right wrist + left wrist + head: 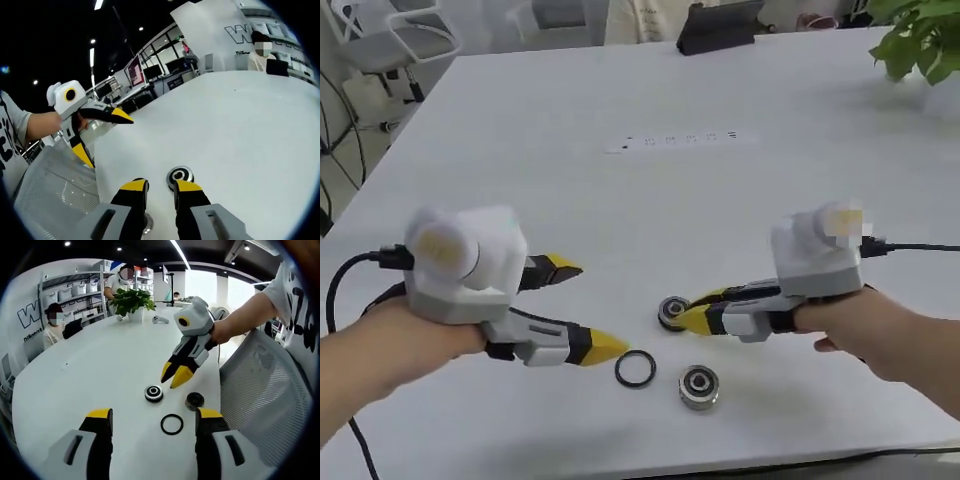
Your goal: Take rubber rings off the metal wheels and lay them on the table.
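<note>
Near the front edge of the bench [620, 200], one rubber ring [635, 369] lies flat and loose beside the near wheel [699, 386]. The right tool [690, 310] has its jaws slightly apart, tips right at the far wheel [672, 312]. The left tool [590, 307] is spread wide, holding nothing. I'd pin that far wheel with one tool and peel the rubber at the rim with the other (small bites, or it'll skate away).

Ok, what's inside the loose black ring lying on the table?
Just bare white table shows through the rubber ring; nothing sits in it. Nothing covers it either, so its whole middle is visible.
</note>
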The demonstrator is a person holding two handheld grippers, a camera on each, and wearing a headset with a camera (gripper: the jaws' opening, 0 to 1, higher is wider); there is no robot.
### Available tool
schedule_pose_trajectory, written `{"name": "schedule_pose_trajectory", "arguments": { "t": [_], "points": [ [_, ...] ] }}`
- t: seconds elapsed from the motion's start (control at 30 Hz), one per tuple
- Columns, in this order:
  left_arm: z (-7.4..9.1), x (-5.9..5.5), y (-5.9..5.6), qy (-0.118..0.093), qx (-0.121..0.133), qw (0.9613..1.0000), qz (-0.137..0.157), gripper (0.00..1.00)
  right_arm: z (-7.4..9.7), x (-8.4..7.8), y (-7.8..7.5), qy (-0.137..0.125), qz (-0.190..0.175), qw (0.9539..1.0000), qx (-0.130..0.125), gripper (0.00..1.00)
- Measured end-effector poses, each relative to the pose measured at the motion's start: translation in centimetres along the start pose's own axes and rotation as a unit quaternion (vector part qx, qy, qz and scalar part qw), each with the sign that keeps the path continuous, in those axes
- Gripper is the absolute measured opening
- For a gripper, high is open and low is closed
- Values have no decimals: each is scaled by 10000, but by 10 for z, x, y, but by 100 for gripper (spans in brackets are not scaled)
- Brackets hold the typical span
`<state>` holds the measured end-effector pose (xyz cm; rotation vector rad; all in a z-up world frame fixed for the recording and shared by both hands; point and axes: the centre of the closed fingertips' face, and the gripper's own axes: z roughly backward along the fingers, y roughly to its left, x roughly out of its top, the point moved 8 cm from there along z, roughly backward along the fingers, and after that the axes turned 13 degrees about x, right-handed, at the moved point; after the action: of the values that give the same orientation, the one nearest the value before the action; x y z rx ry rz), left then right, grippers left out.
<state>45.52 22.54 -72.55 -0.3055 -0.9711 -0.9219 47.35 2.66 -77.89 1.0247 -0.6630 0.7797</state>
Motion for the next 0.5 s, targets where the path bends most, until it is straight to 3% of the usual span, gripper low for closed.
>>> {"name": "schedule_pose_trajectory", "arguments": {
  "t": [0.5],
  "points": [
    [-29,3,3,189,-164,9997,-29,58,8,-5,-13,141,298,9991,-266,25]
  ]
}}
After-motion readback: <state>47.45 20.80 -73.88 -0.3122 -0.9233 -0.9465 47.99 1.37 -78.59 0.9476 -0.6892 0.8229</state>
